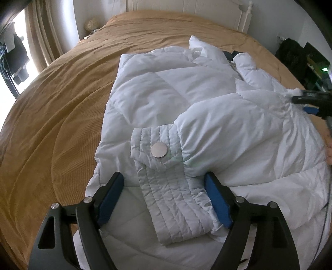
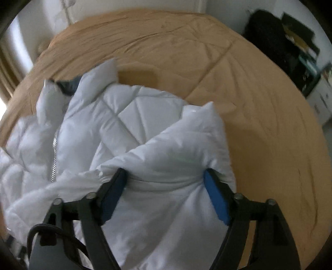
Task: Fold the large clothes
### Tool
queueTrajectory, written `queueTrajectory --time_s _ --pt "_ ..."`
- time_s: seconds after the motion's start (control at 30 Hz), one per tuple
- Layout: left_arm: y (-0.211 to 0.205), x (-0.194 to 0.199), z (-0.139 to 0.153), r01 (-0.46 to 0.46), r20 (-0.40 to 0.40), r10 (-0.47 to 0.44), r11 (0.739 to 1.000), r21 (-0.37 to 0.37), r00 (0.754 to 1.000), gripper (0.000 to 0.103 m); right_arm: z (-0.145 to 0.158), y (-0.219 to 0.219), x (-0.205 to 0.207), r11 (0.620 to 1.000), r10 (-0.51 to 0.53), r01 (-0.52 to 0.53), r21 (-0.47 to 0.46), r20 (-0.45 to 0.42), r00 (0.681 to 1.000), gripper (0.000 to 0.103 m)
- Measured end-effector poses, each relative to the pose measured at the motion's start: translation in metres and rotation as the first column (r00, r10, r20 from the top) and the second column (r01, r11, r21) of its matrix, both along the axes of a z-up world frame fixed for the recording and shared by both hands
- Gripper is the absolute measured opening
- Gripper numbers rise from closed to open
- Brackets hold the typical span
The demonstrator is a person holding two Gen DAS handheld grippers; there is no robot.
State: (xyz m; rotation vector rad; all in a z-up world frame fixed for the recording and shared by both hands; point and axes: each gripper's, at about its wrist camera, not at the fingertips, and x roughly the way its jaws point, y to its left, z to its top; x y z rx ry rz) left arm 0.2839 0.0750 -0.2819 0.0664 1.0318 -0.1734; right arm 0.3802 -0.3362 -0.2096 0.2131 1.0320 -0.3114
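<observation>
A white puffer jacket (image 1: 166,93) lies on a tan bedspread (image 1: 58,108). Its left sleeve is folded across the body, and the quilted cuff (image 1: 166,187) with a silver snap button (image 1: 159,150) lies between the fingers of my left gripper (image 1: 165,184), which stand wide apart on either side of it. In the right wrist view, the jacket (image 2: 116,128) shows its zipper (image 2: 54,160). My right gripper (image 2: 165,180) has its jaws wide apart around a bunched puffy part of the jacket (image 2: 178,157). It also shows at the right edge of the left wrist view (image 1: 307,101).
The bed (image 2: 259,108) reaches back to a white headboard (image 1: 186,6). Curtains and a window (image 1: 31,41) are at the left. Dark clutter and a shelf (image 2: 290,47) stand at the right of the bed. A dark garment (image 2: 68,84) peeks from under the jacket collar.
</observation>
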Motion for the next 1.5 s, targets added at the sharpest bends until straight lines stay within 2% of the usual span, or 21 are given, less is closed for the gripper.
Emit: queueTrajectory --time_s 0.1,0.2,0.23,0.37,0.4,0.47,0.57,0.7,0.77,0.83,0.9,0.97,1.07,1.13,1.23,1.4,1.5 --pt "0.001 -0.001 0.000 0.001 0.003 -0.001 1.000 -0.004 1.000 0.081 0.025 0.004 -0.045 0.997 0.042 -0.046 0.056 0.083 0.996 0.066" --pt "0.000 -0.002 0.000 -0.007 0.003 0.007 1.000 -0.008 1.000 0.081 0.032 0.018 -0.104 0.990 0.121 -0.129 0.064 0.114 0.986 0.066" --pt "-0.001 -0.002 0.000 -0.012 0.005 0.012 1.000 -0.005 1.000 0.081 0.029 0.023 -0.117 0.987 0.142 -0.149 0.058 0.113 0.983 0.066" --pt "-0.001 -0.002 0.002 -0.028 0.005 0.028 1.000 -0.010 1.000 0.081 -0.002 0.032 -0.167 0.975 0.212 -0.213 0.059 0.020 0.977 0.066" --pt "0.000 -0.003 0.006 -0.029 0.007 0.029 0.999 -0.020 1.000 0.081 -0.014 0.034 -0.170 0.974 0.224 -0.224 0.038 -0.015 0.974 0.066" --pt "0.003 -0.006 0.019 -0.038 0.033 0.038 0.999 -0.010 0.999 0.079 -0.024 0.034 -0.174 0.974 0.225 -0.224 0.025 -0.015 0.974 0.067" --pt "0.004 -0.016 0.053 -0.067 0.135 0.066 0.998 0.000 0.989 0.078 -0.022 0.032 -0.175 0.978 0.205 -0.204 0.037 -0.013 0.979 0.068" --pt "-0.028 -0.018 0.081 0.018 0.213 -0.008 0.999 -0.044 0.977 0.080 -0.024 0.033 -0.172 0.978 0.203 -0.202 0.047 -0.008 0.979 0.070" --pt "-0.051 -0.009 0.076 0.083 0.192 -0.071 0.995 -0.059 0.979 0.080 -0.027 0.037 -0.168 0.978 0.204 -0.204 0.040 -0.008 0.979 0.070" --pt "-0.069 0.005 0.061 0.121 0.127 -0.111 0.989 -0.080 0.986 0.080 -0.028 0.035 -0.161 0.979 0.202 -0.202 0.036 -0.008 0.979 0.070" --pt "-0.078 0.025 0.031 0.109 0.002 -0.110 0.989 -0.104 0.994 0.080 -0.030 0.035 -0.162 0.979 0.201 -0.201 0.038 -0.006 0.979 0.070" --pt "-0.073 0.035 0.011 0.074 -0.037 -0.077 0.994 -0.081 0.996 0.081 -0.031 0.037 -0.163 0.978 0.204 -0.203 0.039 -0.004 0.979 0.071" --pt "-0.059 0.035 0.003 0.113 -0.009 -0.114 0.989 -0.098 0.993 0.076 -0.032 0.037 -0.165 0.975 0.219 -0.219 0.031 -0.005 0.976 0.072" --pt "-0.061 0.029 0.002 0.137 0.002 -0.137 0.989 -0.055 0.991 0.075 -0.032 0.038 -0.167 0.974 0.228 -0.228 0.012 -0.010 0.973 0.073" --pt "-0.059 0.014 0.013 0.118 0.018 -0.118 0.993 -0.030 0.993 0.074 -0.033 0.039 -0.165 0.973 0.231 -0.231 -0.001 -0.023 0.973 0.074" --pt "-0.045 -0.047 0.042 0.133 0.071 -0.132 0.991 -0.002 0.989 0.074 -0.007 0.054 -0.193 0.969 0.239 -0.239 -0.068 0.006 0.971 0.074" --pt "-0.035 -0.083 0.048 0.115 0.080 -0.116 0.993 0.013 0.990 0.081 0.013 0.075 -0.220 0.955 0.290 -0.286 -0.083 0.051 0.956 0.074"
